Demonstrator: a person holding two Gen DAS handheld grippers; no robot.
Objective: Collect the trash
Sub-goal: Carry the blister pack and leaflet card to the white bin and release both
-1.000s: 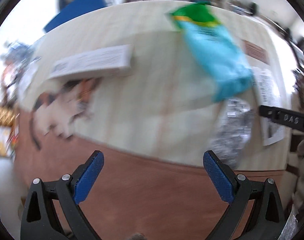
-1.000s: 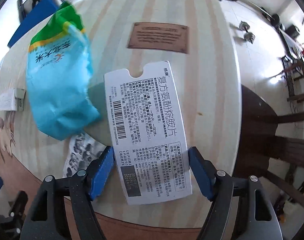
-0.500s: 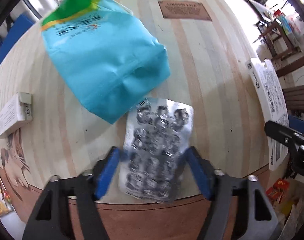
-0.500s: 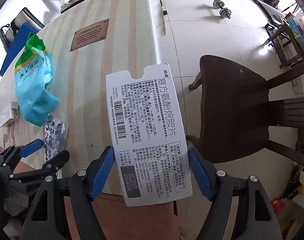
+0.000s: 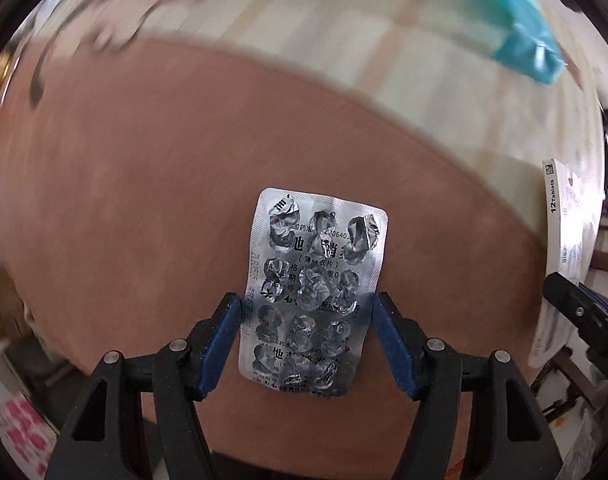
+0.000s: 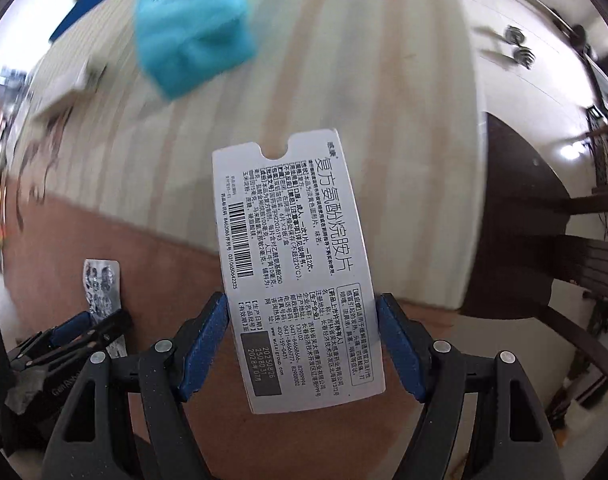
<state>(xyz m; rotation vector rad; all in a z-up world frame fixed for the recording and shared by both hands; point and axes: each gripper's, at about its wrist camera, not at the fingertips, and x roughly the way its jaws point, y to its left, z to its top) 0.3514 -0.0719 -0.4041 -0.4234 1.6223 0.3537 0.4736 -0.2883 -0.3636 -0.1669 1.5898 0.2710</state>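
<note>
Both hands loaded. Your left gripper is clamped on the blister; jaws just closed in, pads pressing its two long edges. Its long axis runs 12 to 6 in the left view, along the fingers, free end sticking out toward 12. It's clear of the table, hanging over a brown surface.

Your right gripper grips the flat carton the same way: pads on the long edges, long axis 12 to 6, notched end at 12, leaning a touch toward 11. It hangs over the table edge.

From the right view, the blister sits at about 9, just beside the carton, so the two hands are close together.

No bin visible in either view, so I can't say which hand is nearer to it. My read: next is a drop-off, and both pieces are thin and held on edge, so they should fall straight off the fingertips once you open.

Still on the table: the blue bag at 11 in the right view, 1 in the left. View is blurred; not sure what else is left.
</note>
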